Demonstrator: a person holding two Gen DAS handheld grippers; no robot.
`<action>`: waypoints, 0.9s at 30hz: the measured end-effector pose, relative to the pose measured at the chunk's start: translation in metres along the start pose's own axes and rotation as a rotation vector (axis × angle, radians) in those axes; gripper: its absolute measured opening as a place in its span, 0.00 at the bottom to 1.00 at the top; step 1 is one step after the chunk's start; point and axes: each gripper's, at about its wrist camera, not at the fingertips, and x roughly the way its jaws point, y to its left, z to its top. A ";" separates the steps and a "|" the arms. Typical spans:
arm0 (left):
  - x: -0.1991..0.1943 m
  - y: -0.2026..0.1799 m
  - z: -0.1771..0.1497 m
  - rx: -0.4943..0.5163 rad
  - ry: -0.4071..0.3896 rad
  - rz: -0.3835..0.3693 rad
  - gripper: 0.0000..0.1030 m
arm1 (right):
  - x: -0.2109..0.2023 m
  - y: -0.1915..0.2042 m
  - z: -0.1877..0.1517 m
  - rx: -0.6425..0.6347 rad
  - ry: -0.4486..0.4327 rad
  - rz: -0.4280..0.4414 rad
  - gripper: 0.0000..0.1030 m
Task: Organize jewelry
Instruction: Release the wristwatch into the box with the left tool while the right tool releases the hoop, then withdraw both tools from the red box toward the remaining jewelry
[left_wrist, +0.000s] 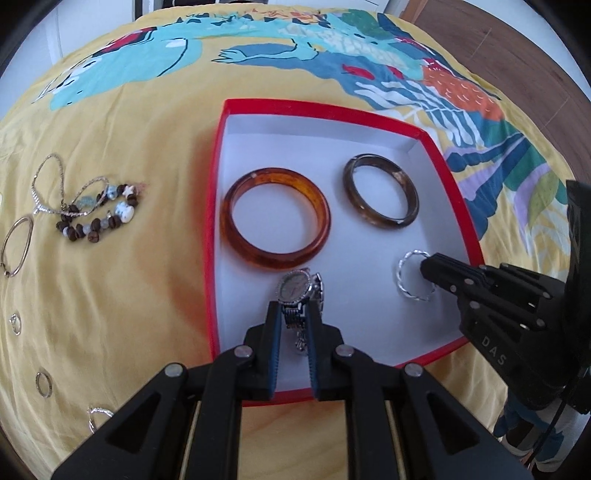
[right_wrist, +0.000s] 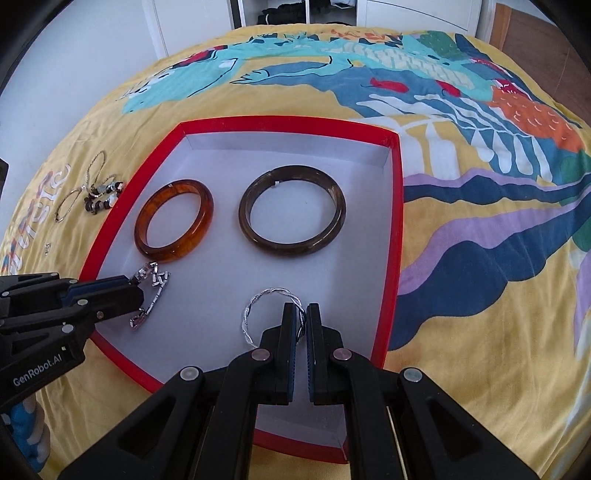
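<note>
In the red box (left_wrist: 476, 236) on the bed, a watch (left_wrist: 295, 291) is pinched at its slippery, floppy metal band by the left gripper (left_wrist: 294, 317); a light, stiff twisted ring (right_wrist: 273, 310) is nipped by the near-closed right gripper (right_wrist: 301, 314). Loose beads (left_wrist: 99, 218) are shown clearly only by the left view.

Left wrist view: we look steeply down, close over the red box's (left_wrist: 216, 206) near left corner. Right wrist view: likewise, from its near right. Shared: box interior, both bangles, yellow bedspread (right_wrist: 461, 332).
</note>
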 end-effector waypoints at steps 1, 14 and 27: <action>0.000 0.001 0.000 -0.007 0.001 -0.005 0.13 | -0.001 0.000 -0.001 0.000 0.000 -0.004 0.05; -0.036 -0.005 -0.002 0.008 -0.045 -0.039 0.17 | -0.043 -0.001 0.000 0.026 -0.070 -0.024 0.20; -0.141 0.041 -0.035 -0.033 -0.179 0.040 0.18 | -0.137 0.029 -0.009 0.030 -0.217 -0.014 0.26</action>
